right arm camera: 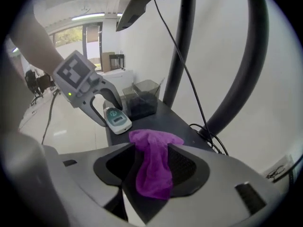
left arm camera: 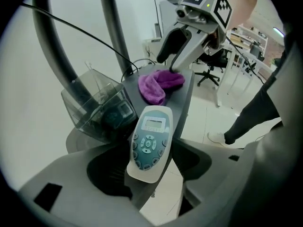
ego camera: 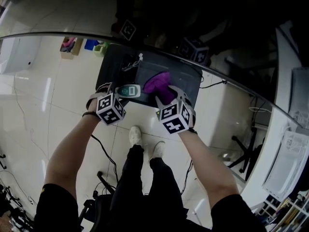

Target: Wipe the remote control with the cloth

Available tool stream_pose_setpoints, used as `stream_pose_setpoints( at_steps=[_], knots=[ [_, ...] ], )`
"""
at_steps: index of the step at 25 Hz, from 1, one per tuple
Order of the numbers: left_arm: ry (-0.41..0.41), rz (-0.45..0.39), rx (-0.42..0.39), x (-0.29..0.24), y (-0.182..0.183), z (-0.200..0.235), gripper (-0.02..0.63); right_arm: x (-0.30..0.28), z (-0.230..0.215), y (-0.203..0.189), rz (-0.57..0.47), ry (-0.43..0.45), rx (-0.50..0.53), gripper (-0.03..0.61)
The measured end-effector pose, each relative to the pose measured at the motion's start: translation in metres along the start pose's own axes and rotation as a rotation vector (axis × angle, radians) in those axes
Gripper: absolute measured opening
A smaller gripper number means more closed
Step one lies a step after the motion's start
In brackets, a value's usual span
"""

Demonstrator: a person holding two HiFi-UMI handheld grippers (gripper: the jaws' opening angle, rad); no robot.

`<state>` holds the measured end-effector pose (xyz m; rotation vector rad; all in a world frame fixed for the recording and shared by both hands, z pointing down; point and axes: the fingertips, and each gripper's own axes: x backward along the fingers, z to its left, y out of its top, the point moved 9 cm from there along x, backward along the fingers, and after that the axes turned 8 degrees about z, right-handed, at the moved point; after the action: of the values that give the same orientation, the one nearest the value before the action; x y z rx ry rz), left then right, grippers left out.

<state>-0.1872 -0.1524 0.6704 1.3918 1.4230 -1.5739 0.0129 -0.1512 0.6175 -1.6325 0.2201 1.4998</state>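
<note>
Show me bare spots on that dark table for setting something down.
Bare: the dark table strip between the clear plastic boxes and the black cables. Crowded: the near edge, with the white-and-teal remote control and the purple cloth.

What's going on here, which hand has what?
A person works with a gripper in each hand at a small dark table. The left gripper is closed on the remote at the table's near edge. The right gripper is open around the purple cloth, which lies on the table beside the remote. The two look apart, so wiping hasn't started.
</note>
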Motion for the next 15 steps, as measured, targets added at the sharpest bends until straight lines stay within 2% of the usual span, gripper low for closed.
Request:
stream_pose_setpoints(
  at_steps=[3,10,11,12,13,15],
  knots=[
    [-0.011,0.000,0.038,0.000,0.001,0.000,0.277,-0.026,-0.005,0.003,0.045,-0.001,0.019,0.265],
    [-0.018,0.003,0.089,0.001,0.004,-0.003,0.256,-0.057,-0.015,0.003,0.127,0.011,0.032,0.264],
    [-0.011,0.002,0.100,0.003,0.002,-0.004,0.256,-0.057,-0.015,0.004,0.125,0.010,0.034,0.248],
    [-0.003,0.001,0.111,0.004,0.000,-0.004,0.255,-0.055,-0.016,0.005,0.121,0.003,0.038,0.192],
    [0.007,-0.001,0.122,0.006,-0.003,-0.005,0.255,-0.054,-0.015,0.005,0.116,-0.006,0.041,0.165],
    [0.032,-0.009,0.140,0.010,-0.007,-0.007,0.255,-0.052,-0.014,0.003,0.104,-0.017,0.035,0.139]
  ],
)
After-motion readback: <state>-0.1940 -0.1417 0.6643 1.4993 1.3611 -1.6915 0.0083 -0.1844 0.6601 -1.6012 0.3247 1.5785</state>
